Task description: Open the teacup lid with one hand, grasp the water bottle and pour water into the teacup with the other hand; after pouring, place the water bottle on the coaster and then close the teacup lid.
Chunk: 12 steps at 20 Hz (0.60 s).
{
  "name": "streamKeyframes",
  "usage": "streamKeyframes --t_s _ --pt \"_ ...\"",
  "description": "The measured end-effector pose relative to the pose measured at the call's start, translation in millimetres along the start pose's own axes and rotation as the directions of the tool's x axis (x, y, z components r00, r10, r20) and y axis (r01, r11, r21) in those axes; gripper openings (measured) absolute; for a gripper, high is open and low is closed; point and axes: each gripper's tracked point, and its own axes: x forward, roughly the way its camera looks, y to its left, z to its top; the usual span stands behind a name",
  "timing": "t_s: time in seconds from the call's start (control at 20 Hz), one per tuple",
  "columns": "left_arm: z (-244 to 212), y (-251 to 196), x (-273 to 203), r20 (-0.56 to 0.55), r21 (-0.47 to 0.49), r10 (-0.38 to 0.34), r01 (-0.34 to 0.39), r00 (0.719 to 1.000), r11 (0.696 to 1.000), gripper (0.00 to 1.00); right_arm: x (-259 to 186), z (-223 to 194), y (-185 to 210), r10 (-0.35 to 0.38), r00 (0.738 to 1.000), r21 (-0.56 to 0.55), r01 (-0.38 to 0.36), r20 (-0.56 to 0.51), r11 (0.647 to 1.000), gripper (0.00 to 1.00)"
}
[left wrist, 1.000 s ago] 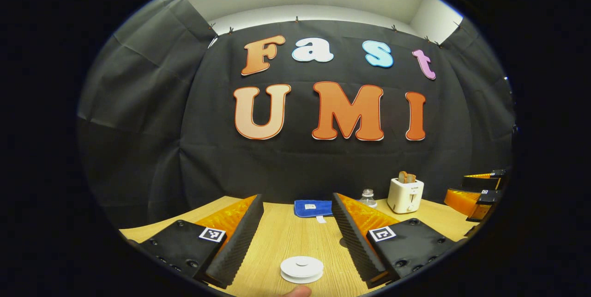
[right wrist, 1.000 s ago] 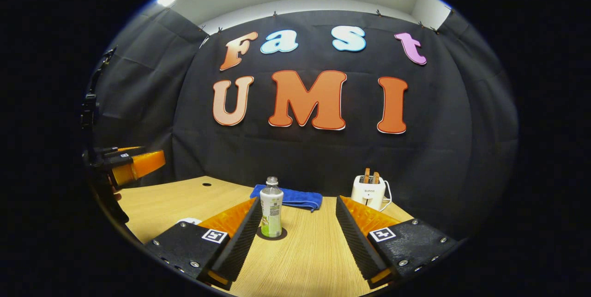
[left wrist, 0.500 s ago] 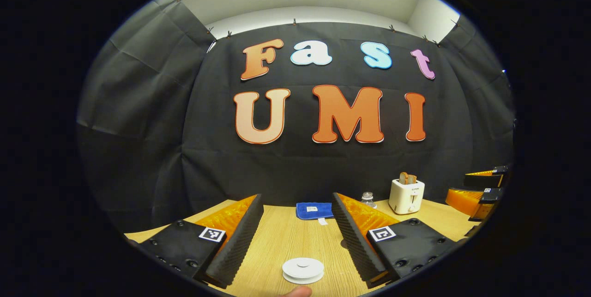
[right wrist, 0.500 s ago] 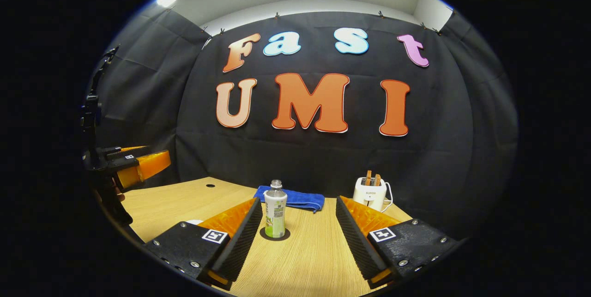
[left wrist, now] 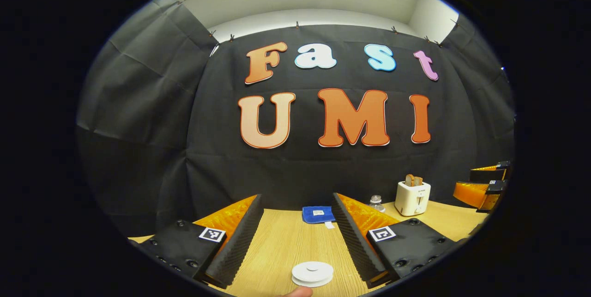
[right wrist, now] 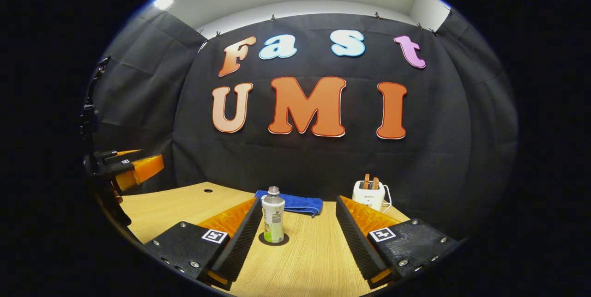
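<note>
The white teacup lid point(left wrist: 312, 273) with its round knob sits on the wooden table point(left wrist: 281, 246), low between my left gripper's point(left wrist: 297, 200) open fingers and close to the camera. The cup under it is hidden. In the right gripper view the water bottle point(right wrist: 273, 218) stands upright on a dark round coaster point(right wrist: 280, 241), just inside the left finger of my open right gripper point(right wrist: 298, 201), which holds nothing. The bottle's top point(left wrist: 376, 202) peeks over my left gripper's right finger. The right gripper point(left wrist: 480, 190) hovers at the far right of the left gripper view, and the left gripper point(right wrist: 134, 170) at the far left of the right gripper view.
A folded blue towel point(right wrist: 291, 203) lies at the back of the table against the black cloth wall. A white toaster point(right wrist: 368, 193) with toast in it stands back right. A small hole point(right wrist: 208, 190) marks the table's left part. A fingertip point(left wrist: 296, 292) shows at the bottom edge.
Both views have drifted a little. The lid has slid slightly right and lower in the left gripper view. The bottle looks a bit smaller and farther off. Both grippers stay open.
</note>
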Motion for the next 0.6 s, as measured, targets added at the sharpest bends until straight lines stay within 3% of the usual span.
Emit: streamKeyframes --t_s 0.35,0.4,0.45,0.6 --pt "7.2 8.3 5.5 0.028 0.013 0.006 -0.006 1.0 1.0 0.97 7.6 12.0 -9.9 -0.026 0.999 -0.023 0.026 0.038 0.999 0.96" --pt "5.3 15.1 4.6 0.026 0.016 0.019 -0.02 0.999 1.0 0.95 7.9 11.3 -9.9 -0.026 0.999 -0.033 0.027 0.038 0.999 1.0" --pt "4.9 17.2 5.1 0.023 0.018 0.025 -0.026 0.999 1.0 0.95 8.6 10.6 -8.1 -0.016 0.999 -0.043 0.018 0.036 0.999 0.95" --pt "5.2 21.3 4.8 0.033 0.021 0.027 -0.028 0.999 0.999 0.95 7.9 12.3 -4.6 0.002 0.999 -0.055 0.0 0.043 0.998 0.96"
